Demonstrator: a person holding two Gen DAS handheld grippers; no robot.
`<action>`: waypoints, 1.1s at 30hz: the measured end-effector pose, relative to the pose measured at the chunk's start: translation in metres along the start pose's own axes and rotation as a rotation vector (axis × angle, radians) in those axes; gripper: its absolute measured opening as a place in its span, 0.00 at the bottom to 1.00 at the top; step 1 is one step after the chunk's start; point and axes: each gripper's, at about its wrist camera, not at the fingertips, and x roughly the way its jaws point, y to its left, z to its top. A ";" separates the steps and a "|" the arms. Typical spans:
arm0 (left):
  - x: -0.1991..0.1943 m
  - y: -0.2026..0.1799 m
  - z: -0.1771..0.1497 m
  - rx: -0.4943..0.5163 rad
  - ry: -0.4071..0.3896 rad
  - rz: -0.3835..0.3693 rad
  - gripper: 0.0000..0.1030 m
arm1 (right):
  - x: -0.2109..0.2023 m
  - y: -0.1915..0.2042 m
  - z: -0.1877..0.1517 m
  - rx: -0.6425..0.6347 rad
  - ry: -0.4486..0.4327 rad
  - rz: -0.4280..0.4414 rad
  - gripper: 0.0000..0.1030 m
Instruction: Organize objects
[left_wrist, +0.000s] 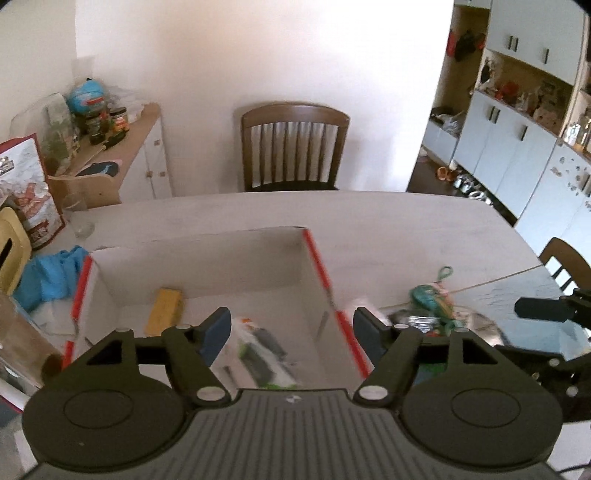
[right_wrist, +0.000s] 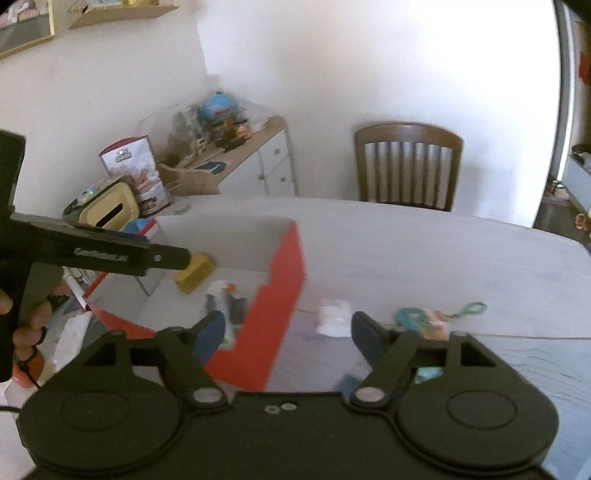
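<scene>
Left claw spread, right claw spread, red-edged white box holding yellow block

no legible text (bag print blurred)

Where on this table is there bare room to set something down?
The table is bare between the red-edged box and the far chair, and rightward behind the green keychain pile. Inside the box, the back right corner is free. The table's left end, by the blue cloth and glass, is crowded.
</scene>
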 end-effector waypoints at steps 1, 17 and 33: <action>-0.001 -0.005 -0.001 -0.004 0.006 -0.005 0.77 | -0.007 -0.007 -0.003 0.000 -0.007 -0.009 0.78; 0.005 -0.094 -0.033 0.030 -0.009 -0.037 0.81 | -0.068 -0.121 -0.047 0.038 -0.027 -0.131 0.99; 0.064 -0.188 -0.085 0.124 0.082 -0.082 0.81 | -0.027 -0.196 -0.064 0.121 0.079 -0.142 0.99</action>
